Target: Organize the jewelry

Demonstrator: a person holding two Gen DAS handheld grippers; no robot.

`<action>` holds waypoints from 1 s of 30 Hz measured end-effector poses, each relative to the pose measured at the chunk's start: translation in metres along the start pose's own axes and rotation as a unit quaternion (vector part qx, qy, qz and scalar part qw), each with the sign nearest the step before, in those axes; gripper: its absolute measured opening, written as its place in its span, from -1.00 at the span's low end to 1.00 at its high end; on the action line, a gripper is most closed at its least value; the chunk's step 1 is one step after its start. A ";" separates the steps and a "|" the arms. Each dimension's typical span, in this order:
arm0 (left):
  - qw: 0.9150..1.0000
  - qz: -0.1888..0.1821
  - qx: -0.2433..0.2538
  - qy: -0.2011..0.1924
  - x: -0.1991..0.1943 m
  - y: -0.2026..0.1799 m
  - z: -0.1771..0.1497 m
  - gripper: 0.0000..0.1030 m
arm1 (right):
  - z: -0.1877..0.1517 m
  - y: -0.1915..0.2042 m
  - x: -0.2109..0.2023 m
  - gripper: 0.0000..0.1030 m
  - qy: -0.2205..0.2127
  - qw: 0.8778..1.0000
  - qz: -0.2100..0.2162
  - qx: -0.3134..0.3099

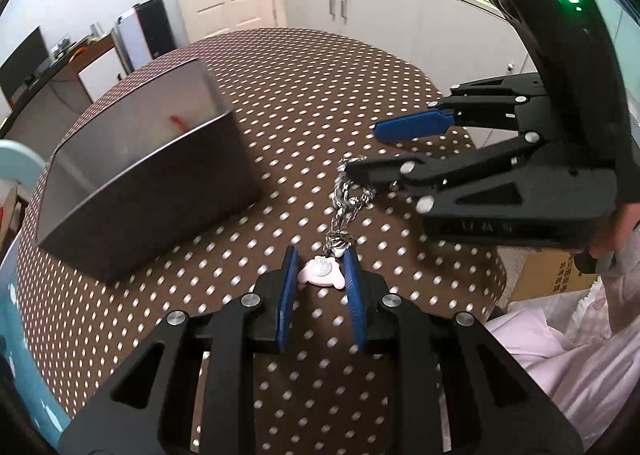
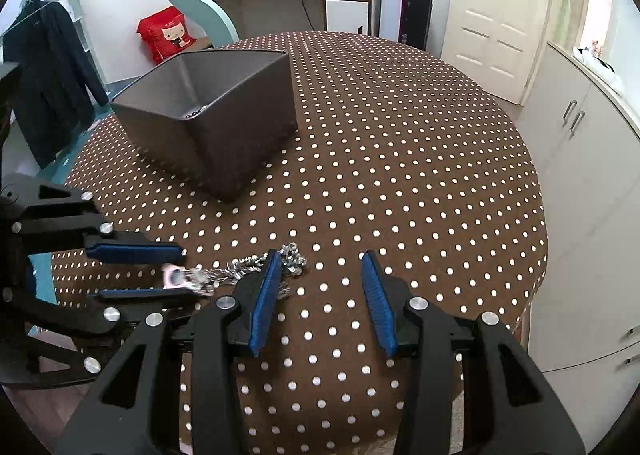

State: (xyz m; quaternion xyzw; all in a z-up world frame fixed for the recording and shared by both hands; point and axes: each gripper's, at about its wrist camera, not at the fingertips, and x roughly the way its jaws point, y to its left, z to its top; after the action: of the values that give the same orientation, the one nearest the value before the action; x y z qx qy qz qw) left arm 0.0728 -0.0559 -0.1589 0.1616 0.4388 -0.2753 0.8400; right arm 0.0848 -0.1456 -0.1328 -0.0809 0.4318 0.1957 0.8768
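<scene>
Left tool (image 1: 320,261) down low on the dotted bench (image 1: 304,103), blue pads either side of the pink charm (image 1: 322,274) and apparently pinching it. Charm lying on the cloth, silver chain (image 1: 344,199) trailing away from it toward the right tool (image 1: 362,151). Right tool spread wide, clamped on nothing, its left pad (image 2: 266,295) sitting just over the bunched end of the chain (image 2: 290,257). Grey box (image 2: 216,111) well apart from the necklace, further back on the bench, something small and dark at the bottom of it. White cupboards (image 2: 580,159) off to the side.
</scene>
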 end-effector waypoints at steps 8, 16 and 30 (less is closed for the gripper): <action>0.999 0.013 -0.033 0.000 -0.015 0.019 -0.023 -1.00 | 0.003 -0.008 0.004 -0.25 -0.001 1.000 -0.020 0.019; 0.999 -0.002 -0.010 -0.032 -0.035 0.014 -0.025 -0.11 | 0.007 -0.008 -0.001 -0.28 0.007 0.999 0.003 0.038; 0.998 -0.032 0.051 -0.031 -0.004 0.005 -0.005 -0.48 | 0.005 -0.011 -0.005 -0.10 0.014 1.000 0.004 0.025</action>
State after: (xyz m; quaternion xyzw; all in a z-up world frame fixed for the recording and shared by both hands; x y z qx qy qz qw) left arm 0.0704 -0.0481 -0.1586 0.1820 0.4031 -0.3292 0.8343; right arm 0.0901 -0.1550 -0.1256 -0.0599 0.4495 0.1871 0.8714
